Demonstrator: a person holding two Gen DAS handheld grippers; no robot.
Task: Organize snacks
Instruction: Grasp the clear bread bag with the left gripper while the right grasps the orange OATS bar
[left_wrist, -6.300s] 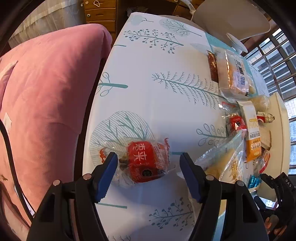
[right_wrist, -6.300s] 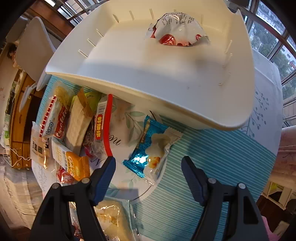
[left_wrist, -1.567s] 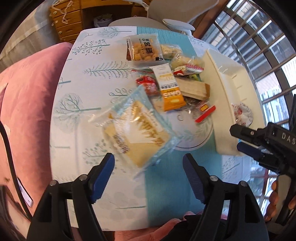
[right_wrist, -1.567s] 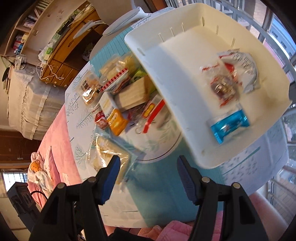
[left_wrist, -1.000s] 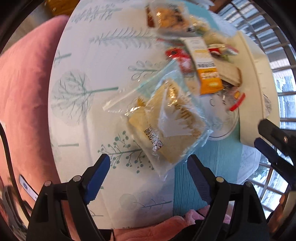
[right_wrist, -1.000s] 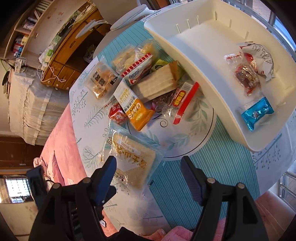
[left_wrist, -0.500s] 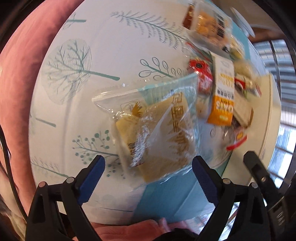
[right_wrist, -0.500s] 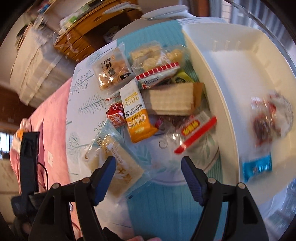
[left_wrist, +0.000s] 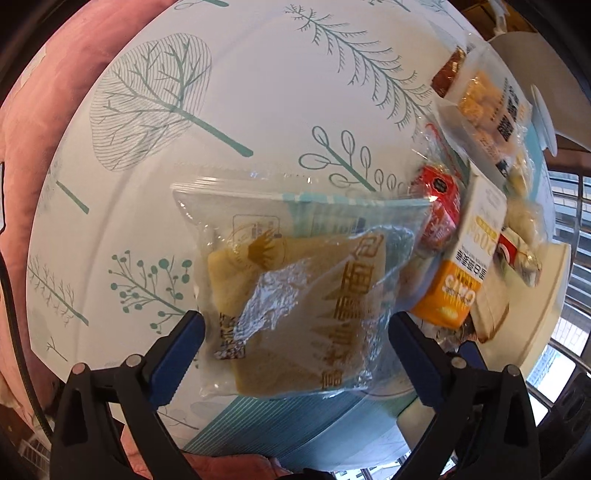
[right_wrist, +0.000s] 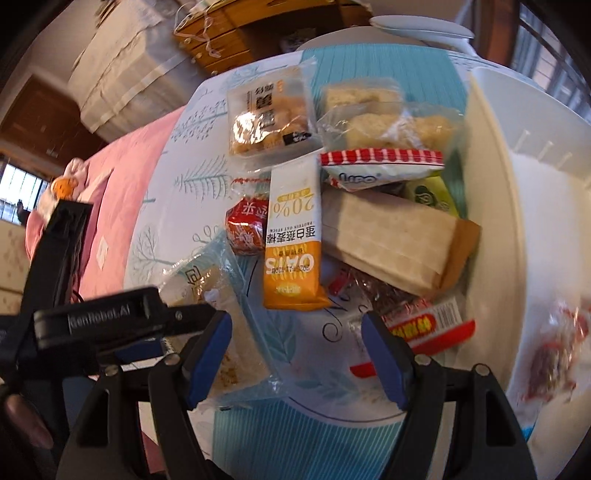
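Both my grippers are hanging open and empty. I am straddling the bagged bread with the left gripper, its fingers just beside the bag's flanks on the tablecloth. I am judging it light, soft and crinkly-slick, best pinched across the loaf, not the loose film. The right gripper is hovering near one orange oat bar, one red candy and the white tray.
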